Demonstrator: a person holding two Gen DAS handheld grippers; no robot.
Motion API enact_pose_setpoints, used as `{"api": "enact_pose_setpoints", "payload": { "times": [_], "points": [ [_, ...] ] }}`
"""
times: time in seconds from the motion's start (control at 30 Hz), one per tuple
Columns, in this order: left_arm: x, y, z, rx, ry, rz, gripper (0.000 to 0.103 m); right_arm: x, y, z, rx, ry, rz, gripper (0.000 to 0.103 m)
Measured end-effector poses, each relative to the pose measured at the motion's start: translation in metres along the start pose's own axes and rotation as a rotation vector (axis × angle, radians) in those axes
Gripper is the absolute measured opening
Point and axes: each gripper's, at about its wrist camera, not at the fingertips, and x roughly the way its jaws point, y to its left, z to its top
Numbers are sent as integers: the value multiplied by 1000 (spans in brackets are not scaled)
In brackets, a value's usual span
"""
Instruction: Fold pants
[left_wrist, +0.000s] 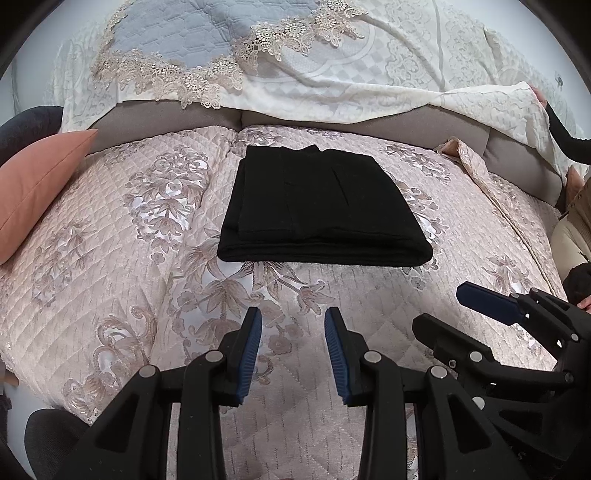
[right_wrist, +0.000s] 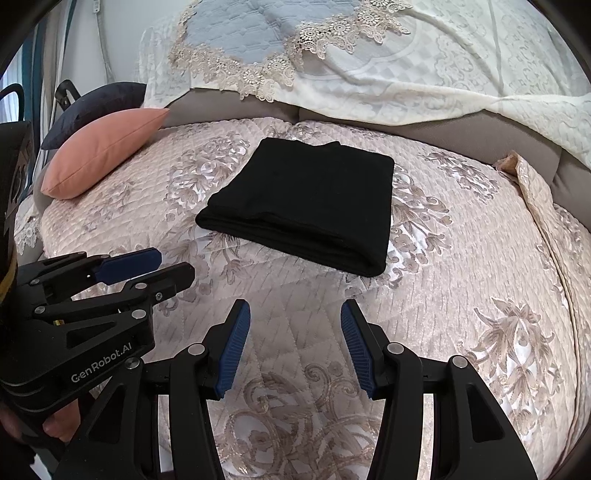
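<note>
The black pants (left_wrist: 317, 210) lie folded into a flat rectangle on the pink quilted sofa cover (left_wrist: 110, 280); they also show in the right wrist view (right_wrist: 306, 210). My left gripper (left_wrist: 293, 314) is open and empty, held back from the near edge of the pants. My right gripper (right_wrist: 295, 308) is open and empty, also short of the pants. The right gripper shows at the right of the left wrist view (left_wrist: 443, 306). The left gripper shows at the left of the right wrist view (right_wrist: 173, 264). Neither touches the pants.
A salmon cushion (left_wrist: 40, 184) lies at the left, with a dark cushion (right_wrist: 99, 99) behind it. A cream lace throw (left_wrist: 369, 74) drapes over the sofa back. A person's dark sleeve (left_wrist: 565, 133) holds the throw at the far right.
</note>
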Motion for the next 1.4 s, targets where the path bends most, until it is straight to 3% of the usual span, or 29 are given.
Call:
{"api": "enact_pose_setpoints", "payload": {
  "times": [1.4],
  "points": [
    [1, -2, -2, -5, 13, 0, 38, -1, 3, 0, -12, -7, 10, 52]
  ]
}}
